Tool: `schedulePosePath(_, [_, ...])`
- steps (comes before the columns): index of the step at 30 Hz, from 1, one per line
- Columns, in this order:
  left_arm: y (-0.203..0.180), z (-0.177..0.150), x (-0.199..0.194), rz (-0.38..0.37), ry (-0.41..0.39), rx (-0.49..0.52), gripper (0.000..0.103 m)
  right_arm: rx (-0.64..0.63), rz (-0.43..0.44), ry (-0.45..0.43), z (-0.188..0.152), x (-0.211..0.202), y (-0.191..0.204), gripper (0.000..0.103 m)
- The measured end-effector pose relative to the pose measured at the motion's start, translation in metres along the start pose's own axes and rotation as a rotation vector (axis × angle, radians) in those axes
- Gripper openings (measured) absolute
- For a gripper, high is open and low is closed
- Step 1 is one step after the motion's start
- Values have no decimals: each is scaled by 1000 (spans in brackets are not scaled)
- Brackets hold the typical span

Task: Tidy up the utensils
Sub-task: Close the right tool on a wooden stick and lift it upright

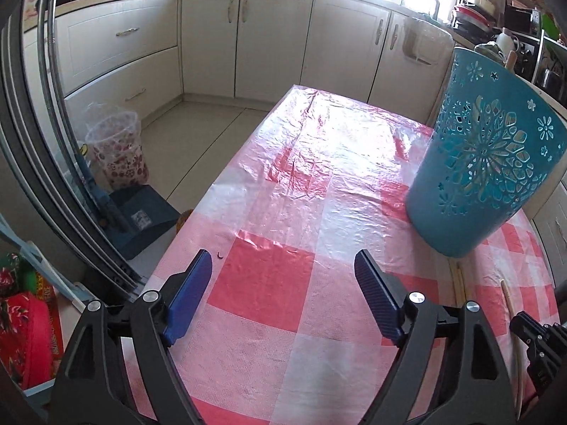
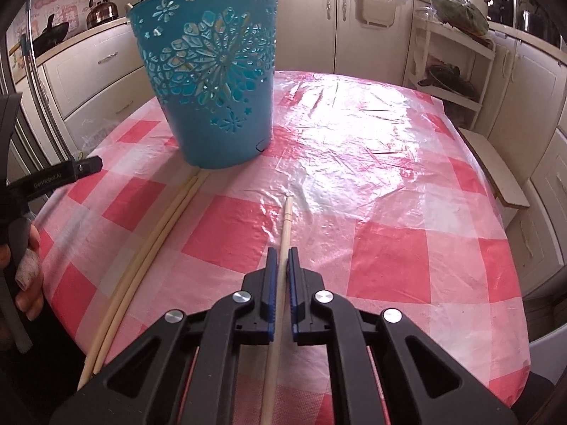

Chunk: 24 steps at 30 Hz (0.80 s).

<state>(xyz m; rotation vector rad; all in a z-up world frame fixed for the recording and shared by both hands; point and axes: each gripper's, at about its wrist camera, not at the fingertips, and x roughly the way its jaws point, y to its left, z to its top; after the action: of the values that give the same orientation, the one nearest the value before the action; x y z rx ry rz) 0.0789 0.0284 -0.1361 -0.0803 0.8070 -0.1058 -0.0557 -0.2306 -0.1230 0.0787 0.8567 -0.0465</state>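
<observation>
I'm pinching one chopstick (image 2: 286, 226) lengthwise in my right gripper (image 2: 282, 251), jaws nearly closed on it, tip pointing ahead over the checked tablecloth (image 2: 407, 248), probably bound for the blue basket (image 2: 212, 81). Two more chopsticks (image 2: 159, 233) are lying beside me, ends touching the basket's base. My left gripper (image 1: 283, 269) is hovering wide open, holding nothing, clear of the path.

Teal floral-cutout bin (image 2: 212, 81), pink-check cloth (image 2: 389, 212)
</observation>
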Motion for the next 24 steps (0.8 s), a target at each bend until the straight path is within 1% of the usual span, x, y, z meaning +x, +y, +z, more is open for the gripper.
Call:
schedulePosePath(3, [-2, -1, -3, 8, -14, 12, 79, 105, 74, 5, 1, -2, -16, 6])
schedulePosePath(6, [-4, -2, -1, 12, -6, 27, 79, 199, 158, -26, 3, -12, -30, 6])
schedulePosePath(12, [-8, -2, -1, 17, 4, 38, 79, 271, 263, -109, 12, -38, -39, 6])
schedulePosePath(17, [-9, -3, 0, 18, 12, 38, 79, 289, 292, -144, 16, -48, -39, 6])
schedulePosePath(24, [-9, -2, 1, 20, 14, 38, 79, 310, 308, -156, 17, -47, -43, 6])
